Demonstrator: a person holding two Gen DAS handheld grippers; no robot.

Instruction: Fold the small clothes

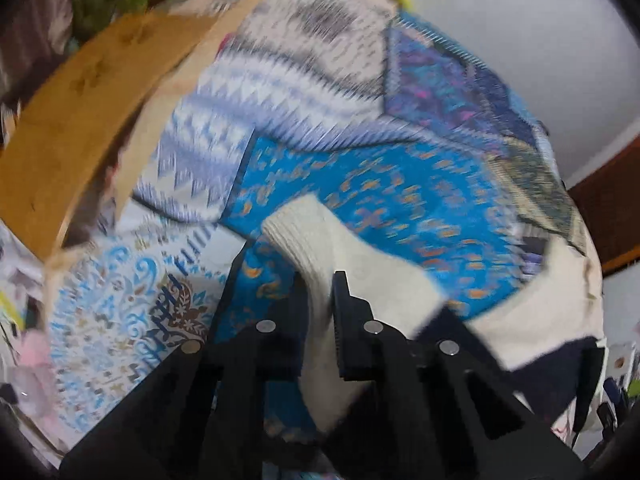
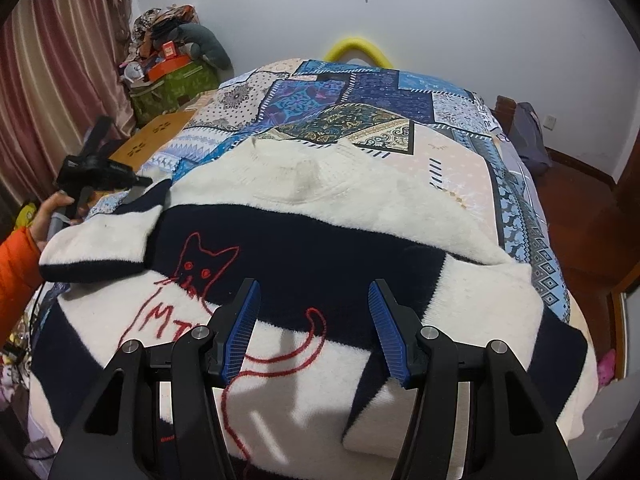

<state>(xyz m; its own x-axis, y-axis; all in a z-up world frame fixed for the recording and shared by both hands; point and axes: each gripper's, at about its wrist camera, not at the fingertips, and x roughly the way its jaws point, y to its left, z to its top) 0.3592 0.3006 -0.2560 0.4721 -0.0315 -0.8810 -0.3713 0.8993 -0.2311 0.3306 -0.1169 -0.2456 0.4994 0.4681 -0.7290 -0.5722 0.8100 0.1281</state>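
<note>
A white and navy striped sweater [image 2: 320, 208] with a red cat outline lies spread on the patchwork bedspread [image 2: 360, 96]. Its left sleeve [image 2: 100, 248] lies bent at the sweater's left side. In the blurred left wrist view my left gripper [image 1: 320, 284] is shut on the sleeve's white ribbed cuff [image 1: 304, 232], above the blue bedspread [image 1: 400, 200]. In the right wrist view the left gripper [image 2: 136, 182] shows at the sleeve's end, held by a hand with an orange sleeve [image 2: 20, 264]. My right gripper [image 2: 314, 292] stands open over the sweater's navy band, nothing between its blue pads [image 2: 244, 328].
A wooden board [image 2: 160, 132] runs along the bed's left side, with a green box of clutter [image 2: 176, 80] and a pink curtain [image 2: 60, 60] beyond. A yellow curved thing [image 2: 358, 50] is at the bed's far end. Wooden floor [image 2: 572, 200] and a bag [image 2: 528, 136] lie to the right.
</note>
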